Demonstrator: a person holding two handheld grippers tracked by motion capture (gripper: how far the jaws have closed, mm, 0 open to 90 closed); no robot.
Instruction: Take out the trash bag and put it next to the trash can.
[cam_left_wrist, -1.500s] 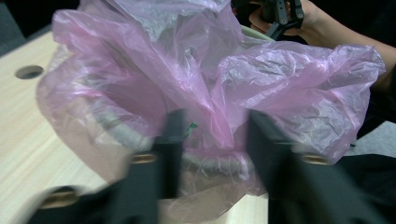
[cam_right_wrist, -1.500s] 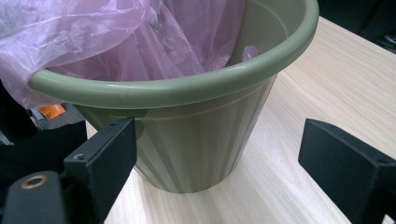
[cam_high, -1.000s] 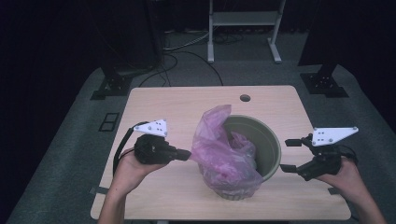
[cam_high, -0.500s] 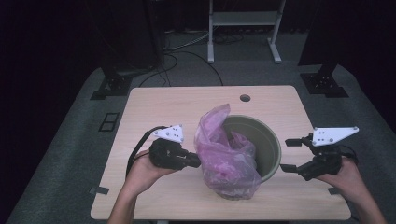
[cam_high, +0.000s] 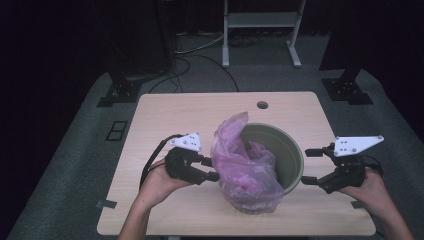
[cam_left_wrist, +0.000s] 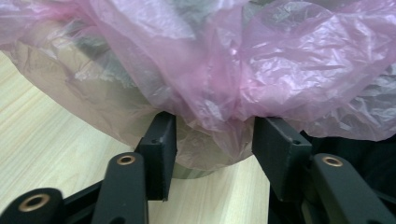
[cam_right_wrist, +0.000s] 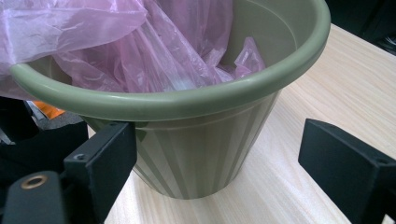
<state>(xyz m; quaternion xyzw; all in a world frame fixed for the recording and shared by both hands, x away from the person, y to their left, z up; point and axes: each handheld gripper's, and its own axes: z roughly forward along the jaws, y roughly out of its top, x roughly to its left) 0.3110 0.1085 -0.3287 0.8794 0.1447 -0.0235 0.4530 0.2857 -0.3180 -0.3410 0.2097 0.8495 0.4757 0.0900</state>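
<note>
At mid-table, a green bucket (cam_high: 280, 150) stands upright with a pink plastic bag (cam_high: 242, 167) half in it: part is stuffed inside, the rest is draped over the near-left rim and down the outer wall to the table (cam_high: 200, 107). Looks like liner fitting, with the bag mouth being pulled over the rim.

Left claw (cam_high: 214, 169) sits level against the draped side. Its jaws have just been opening; in the left gripper view the pads (cam_left_wrist: 161, 140) stand apart with a fold of bag hanging between them, not pinched (reads as a release to re-grab, my guess). So open, holding nothing.

Right claw (cam_high: 308, 166) is parked just off the bucket's right side, jaws wide, gripping nothing. In the right gripper view one pad (cam_right_wrist: 105, 154) is right beside the bucket wall and the other well clear over bare table. Likely placed to steady the bucket or catch the far rim while the left works the film.

Right part of the rim is bare, so the liner isn't seated yet.

Surface: light wood-grain table, round cable hole (cam_high: 262, 105) near the far edge, tape tabs at the near corners. Room: grey carpet, dark surroundings, a white metal stand (cam_high: 260, 30) behind, black stand bases and loose cables on the floor.
</note>
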